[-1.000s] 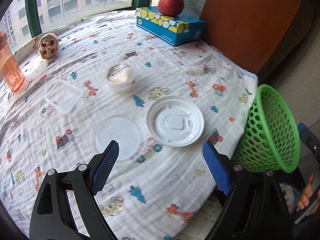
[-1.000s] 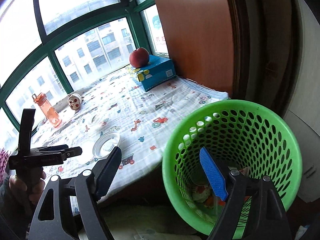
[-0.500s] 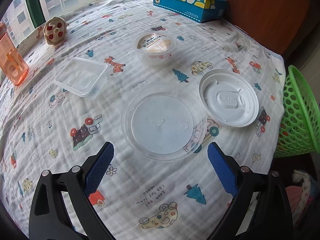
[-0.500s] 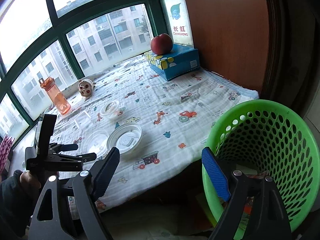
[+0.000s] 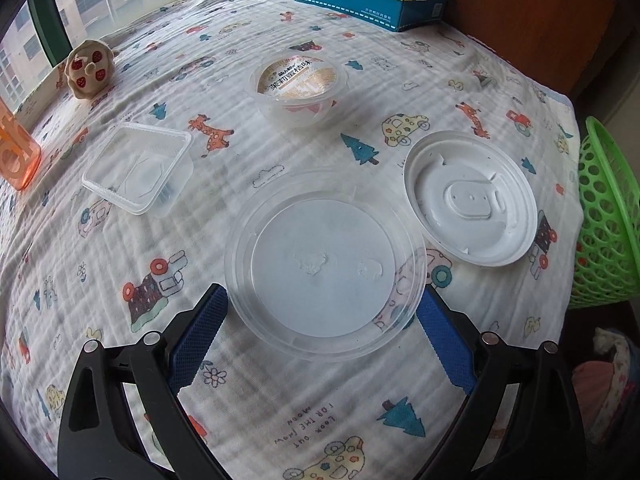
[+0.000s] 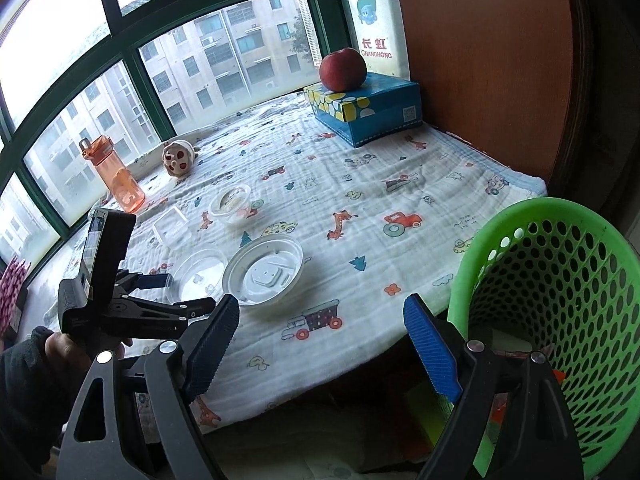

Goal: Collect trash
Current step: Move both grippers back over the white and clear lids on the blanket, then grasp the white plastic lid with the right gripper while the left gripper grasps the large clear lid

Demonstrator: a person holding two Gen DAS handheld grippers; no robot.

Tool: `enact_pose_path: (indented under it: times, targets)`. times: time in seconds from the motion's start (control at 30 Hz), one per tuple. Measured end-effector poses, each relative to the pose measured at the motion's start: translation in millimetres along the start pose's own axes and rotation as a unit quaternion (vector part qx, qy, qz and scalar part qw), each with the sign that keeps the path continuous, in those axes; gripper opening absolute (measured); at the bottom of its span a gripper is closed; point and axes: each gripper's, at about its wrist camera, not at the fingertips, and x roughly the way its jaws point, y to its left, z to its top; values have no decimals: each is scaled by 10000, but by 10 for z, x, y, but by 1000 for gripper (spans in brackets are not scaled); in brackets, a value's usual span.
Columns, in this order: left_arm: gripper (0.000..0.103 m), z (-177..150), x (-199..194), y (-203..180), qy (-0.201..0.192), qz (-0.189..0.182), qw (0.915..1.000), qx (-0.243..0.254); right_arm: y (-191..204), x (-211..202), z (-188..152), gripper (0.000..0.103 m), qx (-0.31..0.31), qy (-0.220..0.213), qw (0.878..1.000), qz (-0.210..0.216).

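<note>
On the cartoon-print cloth (image 5: 120, 264) lie a clear round lid (image 5: 324, 264), a white round lid (image 5: 468, 200), a clear square tray (image 5: 140, 168) and a sealed jelly cup (image 5: 298, 84). My left gripper (image 5: 322, 304) is open and points steeply down, its blue pads (image 5: 200, 332) straddling the near rim of the clear lid without pressing it. In the right wrist view that gripper (image 6: 176, 294) sits low beside the clear lid (image 6: 200, 276) and the white lid (image 6: 266, 276). My right gripper (image 6: 322, 308) is open and holds nothing, above the cloth's front edge, left of the green basket (image 6: 560, 280).
A blue tissue box (image 6: 368, 108) with a red apple (image 6: 343, 69) stands at the back right against a wooden panel (image 6: 480, 60). An orange bottle (image 6: 114, 176) and a small spotted toy (image 6: 178, 158) stand by the window. The basket (image 5: 604, 220) stands beyond the cloth's right edge.
My left gripper sank and closed in on the clear lid, which now lies between its pads. My right gripper swung left, off the basket's mouth toward the cloth.
</note>
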Motion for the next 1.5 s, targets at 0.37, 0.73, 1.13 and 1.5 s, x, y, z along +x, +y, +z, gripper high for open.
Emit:
enact_pose_path:
  times: [0.37,0.73,1.13,1.5]
  targets:
    - [89,-13,-84,11,-261,21,9997,23,83,158,29,81,-152,149,9998,12]
    - [89,-131,-468,271,-584,61,9976,-373,360,550,35,87,-661,454,9968,62]
    - [89,-262,-665,542,-656,67,9948,-774,639,1153,26,91,-1262,800,9887,-105]
    - [89,-311,-632,591,-589,-23,9942,-899,754,1441,46,92,-1474,944,9842,-263]
